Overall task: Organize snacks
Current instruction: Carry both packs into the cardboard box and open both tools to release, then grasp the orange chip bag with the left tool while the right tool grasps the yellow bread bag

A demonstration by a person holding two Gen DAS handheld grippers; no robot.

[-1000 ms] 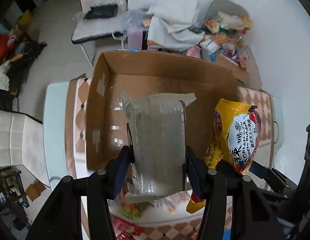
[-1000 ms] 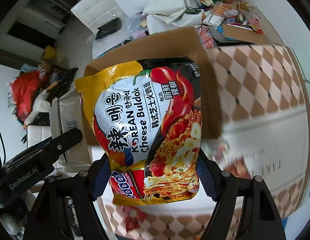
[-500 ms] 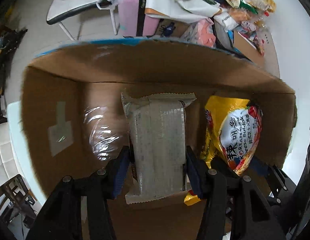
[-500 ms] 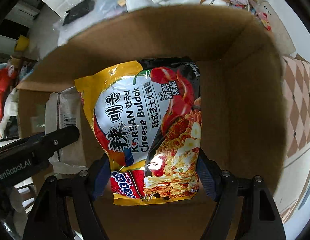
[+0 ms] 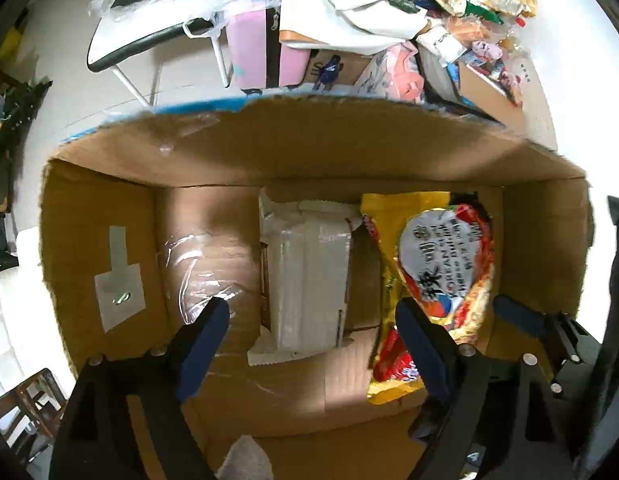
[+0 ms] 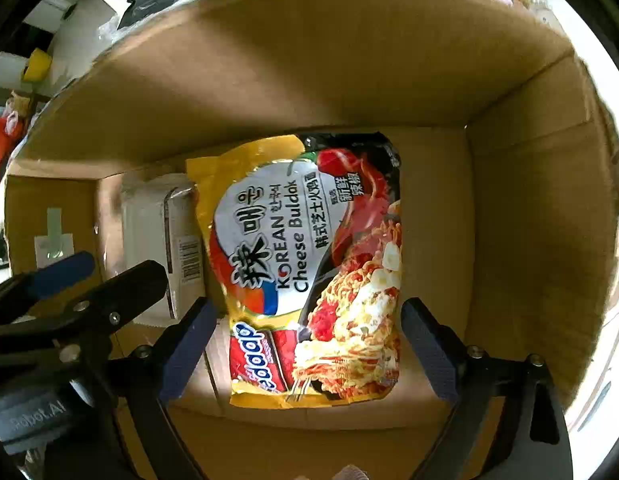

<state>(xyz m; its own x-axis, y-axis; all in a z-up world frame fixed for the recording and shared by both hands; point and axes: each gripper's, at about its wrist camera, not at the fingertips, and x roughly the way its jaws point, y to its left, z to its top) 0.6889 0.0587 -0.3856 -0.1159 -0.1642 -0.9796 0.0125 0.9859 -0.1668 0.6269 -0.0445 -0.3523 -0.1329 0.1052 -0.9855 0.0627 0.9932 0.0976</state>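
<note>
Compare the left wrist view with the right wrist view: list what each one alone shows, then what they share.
Left wrist only: the white chair and snack pile beyond the box.
Right wrist only: the barcode on the grey packet.
Both: the cardboard box, the noodle packet lying beside the grey packet, and both grippers, left and right, open.

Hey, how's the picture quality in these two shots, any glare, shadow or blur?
Left wrist view: fisheye bends the cardboard box rim, tape glare on its floor, noodle packet print slightly blurred. Right wrist view: noodle print sharp, a glare spot on it, a sunlit patch below, box walls shaded.
</note>
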